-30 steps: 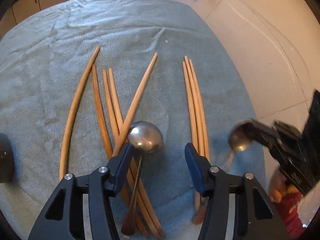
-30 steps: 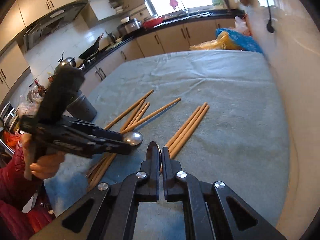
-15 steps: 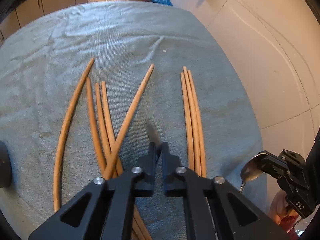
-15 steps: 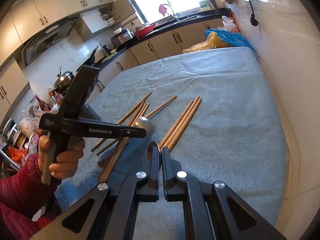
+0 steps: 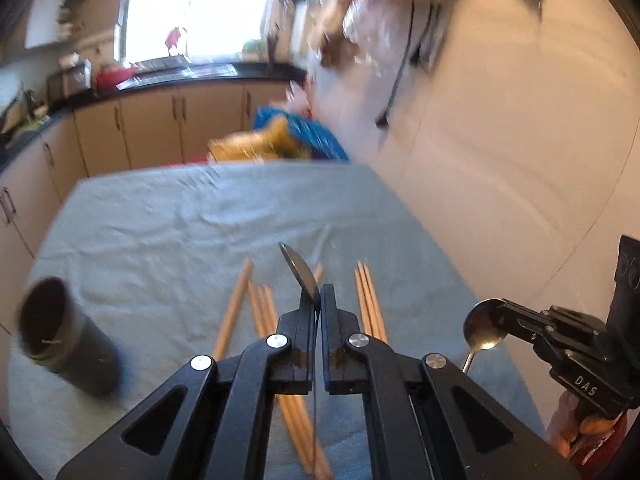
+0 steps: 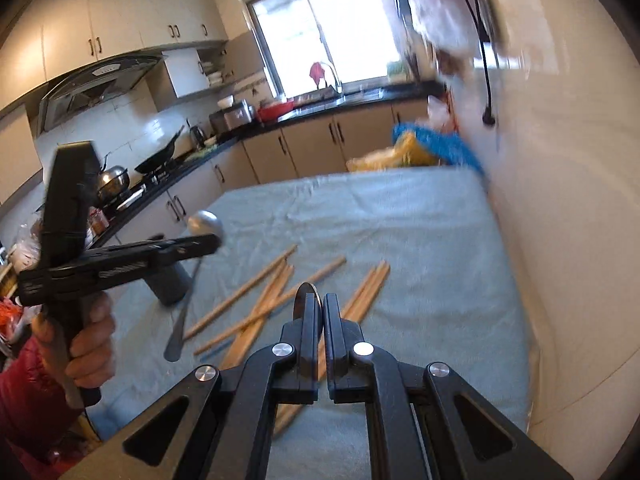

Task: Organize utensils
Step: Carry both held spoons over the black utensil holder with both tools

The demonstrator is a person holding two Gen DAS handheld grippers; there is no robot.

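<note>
- Spoons: left gripper (image 5: 317, 300) pinches one spoon (image 5: 299, 270), right gripper (image 6: 322, 304) pinches another spoon (image 6: 301, 296), both above the cloth (image 6: 420, 240).
- Chopsticks (image 6: 280, 296) lie scattered on it near a dark cup (image 5: 60, 336).

The left black plastic two-finger tool (image 5: 318, 300) is built of angular, matte black link arms with triangular cut-outs, joined by round silver screw heads in a row across its front. Seen from the side in the right wrist view, the same left tool (image 6: 212, 242) has a long, slim beak and a tall, boxy black block rising from its back, above a pistol-style handle. The right black plastic two-finger tool (image 6: 322, 306) shares that design; its side (image 5: 500, 316) carries white lettering reading "DAS". The person's hand (image 6: 86, 344) emerges from a puffy red quilted sleeve (image 6: 28, 404).
</note>
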